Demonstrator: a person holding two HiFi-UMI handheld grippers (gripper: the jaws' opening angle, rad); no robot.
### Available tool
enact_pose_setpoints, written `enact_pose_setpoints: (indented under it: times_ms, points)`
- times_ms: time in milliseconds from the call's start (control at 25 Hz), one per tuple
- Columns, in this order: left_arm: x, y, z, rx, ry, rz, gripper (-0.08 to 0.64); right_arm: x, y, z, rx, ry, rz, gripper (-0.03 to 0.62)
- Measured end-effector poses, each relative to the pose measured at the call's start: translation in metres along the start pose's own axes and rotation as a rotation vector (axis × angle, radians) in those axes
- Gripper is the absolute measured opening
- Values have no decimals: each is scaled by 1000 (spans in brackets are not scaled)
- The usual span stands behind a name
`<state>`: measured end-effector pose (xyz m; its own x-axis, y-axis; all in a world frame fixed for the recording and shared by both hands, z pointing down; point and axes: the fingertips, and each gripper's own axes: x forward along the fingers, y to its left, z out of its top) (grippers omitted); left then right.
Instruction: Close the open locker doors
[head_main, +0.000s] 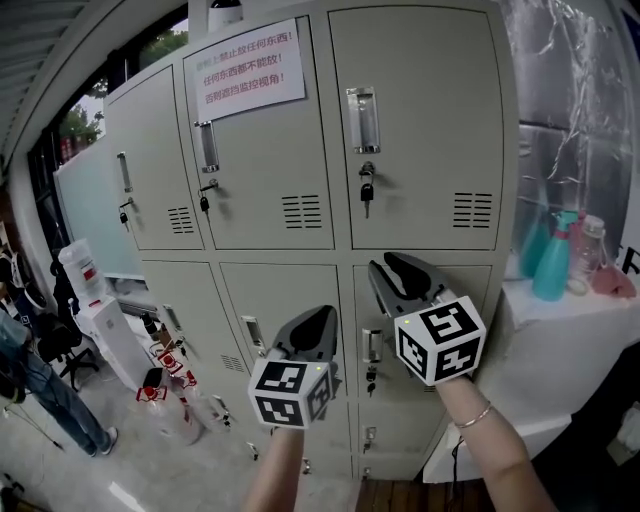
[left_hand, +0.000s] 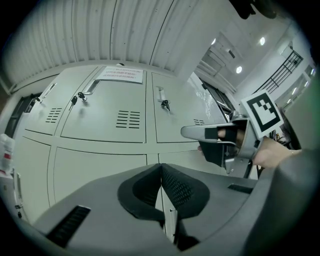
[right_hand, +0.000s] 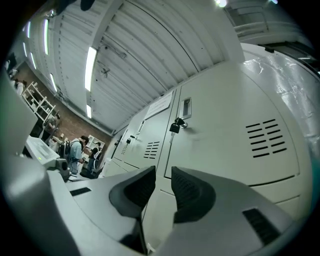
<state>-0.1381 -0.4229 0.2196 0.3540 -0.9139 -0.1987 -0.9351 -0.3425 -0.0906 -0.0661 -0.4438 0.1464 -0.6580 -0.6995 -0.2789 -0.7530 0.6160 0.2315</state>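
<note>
1. The lockers (head_main: 300, 240) fill the middle of the head view, a grey bank straight ahead. Every door that shows, such as the upper right door (head_main: 420, 130), looks flush with its frame, and I see none standing open.
2. Judged from that, the closing looks done or nearly so. Any open door would lie outside these views.
3. The doors are probably thin sheet metal: light, stiff, free-swinging on their hinges, and apt to bounce back if slammed. No grip is needed. A flat push on the bare face beside the handle (head_main: 363, 120), away from the hinge side, should do.
4. Keys (head_main: 367, 192) hang from the locks under the handles and could snag a jaw, so it is best to push clear of them.
5. The left gripper (head_main: 318, 318) is held before the lower row, near a lower handle (head_main: 253, 333). Its jaws are closed together on nothing, with the pads meeting.
6. The right gripper (head_main: 395, 268) sits higher, just beside the left one, before the lower right door. Its jaws stand a little apart and empty, and only the locker face shows through the gap.
7. A notice (head_main: 245, 65) is taped across the upper doors. Bottles (head_main: 553, 255) stand on a shelf (head_main: 560, 320) to the right, and a person (head_main: 40, 385) is at far left.
</note>
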Motion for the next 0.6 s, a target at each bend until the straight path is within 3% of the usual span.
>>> enact_pose_setpoints:
  times_ms: [360,600]
  points:
    - [-17,-20,-15,-23,1,-52,20,-77,1,-9,59,-9,-51,87]
    - [-27,-37,-30,-37,16,-95,20,-120,-3,-33,61,52,-127,87]
